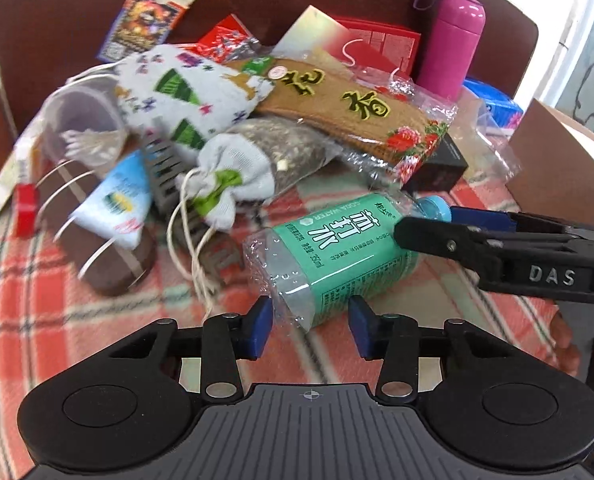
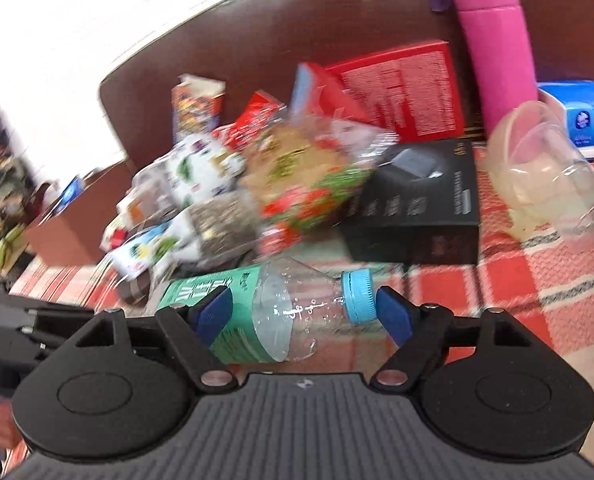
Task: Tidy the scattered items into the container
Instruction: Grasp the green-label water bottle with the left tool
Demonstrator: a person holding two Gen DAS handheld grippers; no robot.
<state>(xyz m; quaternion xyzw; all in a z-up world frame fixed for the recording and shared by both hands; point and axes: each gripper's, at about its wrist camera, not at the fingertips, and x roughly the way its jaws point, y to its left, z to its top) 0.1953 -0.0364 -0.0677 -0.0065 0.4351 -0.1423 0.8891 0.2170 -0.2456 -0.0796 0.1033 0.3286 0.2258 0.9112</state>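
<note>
Although both grippers flank one bottle, nearly everything is left to tidy.
Left heap: clear plastic cup (image 1: 83,120), brown banded slipper (image 1: 97,236) and patterned white sock bundle (image 1: 185,96) lie scattered on the red plaid cloth (image 1: 37,320); none is put away.
Bottle: green-labelled clear soda-water bottle (image 1: 337,252) lies on its side on the cloth, not lifted.
Left gripper (image 1: 311,330): jaws straddle the bottle's base; pads not visibly pressing.
Right gripper (image 2: 305,312): jaws parted along the bottle's neck and blue cap (image 2: 359,296); not clenched.
Right side: pink cylindrical flask (image 1: 451,44) stands; brown cardboard box (image 1: 561,168), likely the container, shows nothing inside from here.
</note>
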